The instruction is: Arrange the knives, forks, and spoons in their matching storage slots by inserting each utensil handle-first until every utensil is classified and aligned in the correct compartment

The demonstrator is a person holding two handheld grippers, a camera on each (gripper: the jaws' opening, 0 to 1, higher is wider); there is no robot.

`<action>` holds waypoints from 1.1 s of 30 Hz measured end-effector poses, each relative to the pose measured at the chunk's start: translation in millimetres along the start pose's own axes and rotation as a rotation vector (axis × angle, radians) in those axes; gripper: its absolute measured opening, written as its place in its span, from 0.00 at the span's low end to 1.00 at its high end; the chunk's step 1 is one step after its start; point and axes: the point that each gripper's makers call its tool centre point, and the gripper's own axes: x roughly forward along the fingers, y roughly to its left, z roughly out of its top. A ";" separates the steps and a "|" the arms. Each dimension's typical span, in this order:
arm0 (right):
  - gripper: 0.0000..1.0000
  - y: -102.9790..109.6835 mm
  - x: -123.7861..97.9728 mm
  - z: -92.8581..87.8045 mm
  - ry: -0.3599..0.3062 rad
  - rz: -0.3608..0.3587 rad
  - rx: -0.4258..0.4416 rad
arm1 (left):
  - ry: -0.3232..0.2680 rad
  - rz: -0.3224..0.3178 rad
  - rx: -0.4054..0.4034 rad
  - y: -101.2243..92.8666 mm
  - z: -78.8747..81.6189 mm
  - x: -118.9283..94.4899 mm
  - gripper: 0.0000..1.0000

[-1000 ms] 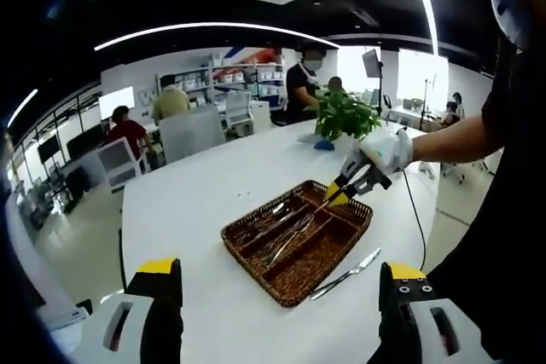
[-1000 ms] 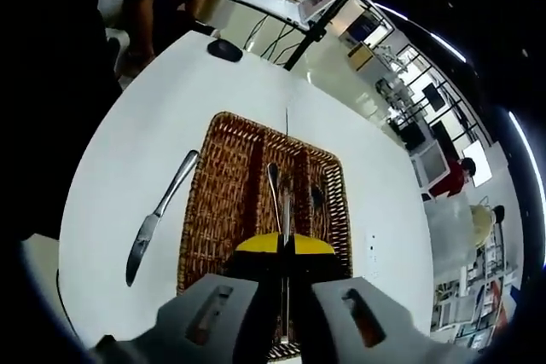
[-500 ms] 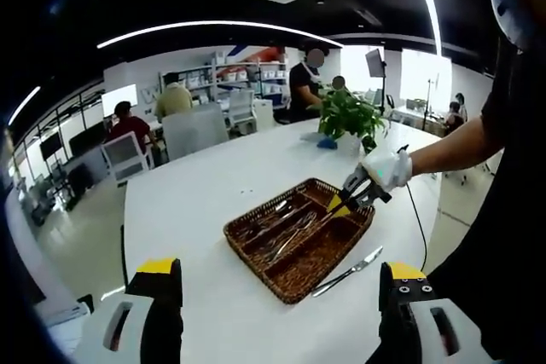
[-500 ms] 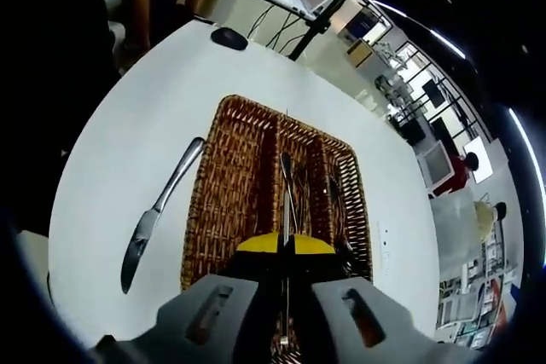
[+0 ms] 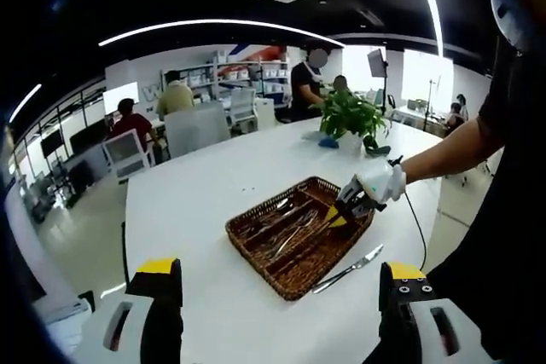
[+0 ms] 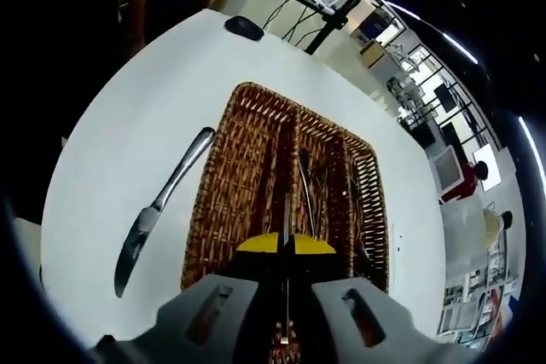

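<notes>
Right gripper view: my right tongs [image 6: 285, 249] are pinched on a thin utensil [image 6: 286, 210], its shaft running into the middle slot of the wicker tray [image 6: 223, 202], where other cutlery [image 6: 305, 189] already lies. A knife [image 6: 158, 210] rests on the white table [image 6: 136, 125] just beside the tray's long edge. My left tongs [image 5: 277, 283] are spread wide apart, gripping nothing, well back from the tray.

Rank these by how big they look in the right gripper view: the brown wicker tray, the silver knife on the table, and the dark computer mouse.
1. Brown wicker tray
2. Silver knife
3. Dark computer mouse, though it lies farther from the camera, which shrinks it
</notes>
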 end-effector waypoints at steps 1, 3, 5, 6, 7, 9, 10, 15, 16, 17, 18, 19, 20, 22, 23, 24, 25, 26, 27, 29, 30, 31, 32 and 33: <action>0.00 1.7 2.3 -1.8 0.006 0.006 -0.003 | 0.001 0.000 -0.001 0.3 -0.5 -0.4 1.00; 0.00 4.2 7.0 -5.3 0.014 0.013 0.002 | 0.001 0.000 -0.006 1.3 -1.3 -1.8 1.00; 0.00 5.5 10.6 -7.6 0.018 0.017 0.008 | 0.002 0.002 -0.008 3.0 -2.7 -3.0 1.00; 0.00 6.5 12.3 -8.9 0.021 0.020 0.007 | 0.003 0.000 -0.009 3.1 -3.4 -3.3 1.00; 0.00 7.6 14.6 -10.3 0.025 0.022 0.007 | 0.006 -0.003 -0.011 3.0 -4.4 -3.2 1.00; 0.00 8.3 16.4 -11.6 0.027 0.022 0.006 | 0.013 -0.005 -0.007 2.9 -6.0 -3.0 1.00; 0.00 8.9 18.0 -12.9 0.031 0.026 0.008 | 0.015 -0.006 -0.007 3.0 -6.5 -2.8 1.00; 0.00 8.7 22.0 -14.2 0.030 0.032 0.009 | 0.011 -0.004 -0.011 5.6 -6.0 -1.9 1.00; 0.00 9.0 24.0 -14.4 0.030 0.035 0.010 | 0.013 -0.006 -0.010 5.7 -6.3 -1.3 1.00; 0.00 9.0 25.5 -15.0 0.031 0.036 0.011 | 0.014 -0.007 -0.010 5.8 -6.3 -1.0 1.00; 0.00 9.7 27.0 -15.9 0.034 0.040 0.018 | 0.016 -0.009 -0.009 5.9 -6.6 -0.5 1.00; 0.00 10.2 28.8 -16.9 0.038 0.039 0.013 | 0.016 -0.008 -0.008 6.3 -6.5 -0.4 1.00; 0.00 10.3 29.8 -17.6 0.039 0.040 0.014 | 0.016 -0.008 -0.008 6.7 -6.4 -0.4 1.00; 0.00 12.0 32.9 -21.2 0.046 0.043 0.013 | 0.014 -0.007 -0.010 8.3 -6.1 -0.4 1.00; 0.00 12.6 33.8 -22.4 0.051 0.047 0.018 | 0.015 -0.006 -0.010 9.0 -6.2 -0.5 1.00; 0.00 14.7 34.6 -22.1 0.047 0.060 0.019 | 0.016 -0.006 -0.009 9.5 -6.4 -0.6 1.00; 0.00 15.3 35.1 -22.5 0.053 0.062 0.013 | 0.016 -0.005 -0.010 10.3 -6.5 -0.7 1.00; 0.00 15.1 35.6 -22.7 0.061 0.060 0.023 | 0.016 -0.004 -0.010 10.8 -6.7 -0.9 1.00; 0.00 15.4 36.0 -22.1 0.058 0.060 0.032 | 0.017 -0.002 -0.010 11.5 -7.0 -1.1 1.00; 0.00 17.3 39.1 -22.9 0.065 0.063 0.038 | 0.016 -0.001 -0.011 11.9 -7.1 -1.2 1.00; 0.00 18.1 40.4 -24.0 0.072 0.065 0.043 | 0.017 0.000 -0.013 12.4 -7.5 -1.2 1.00; 0.00 19.8 41.6 -25.1 0.082 0.072 0.059 | 0.019 0.000 -0.013 12.6 -8.2 -1.0 1.00; 0.00 21.7 43.1 -26.1 0.091 0.079 0.067 | 0.020 0.000 -0.012 12.5 -8.4 -0.8 1.00; 0.00 22.3 44.1 -27.2 0.096 0.079 0.068 | 0.020 0.000 -0.012 12.5 -8.4 -0.6 1.00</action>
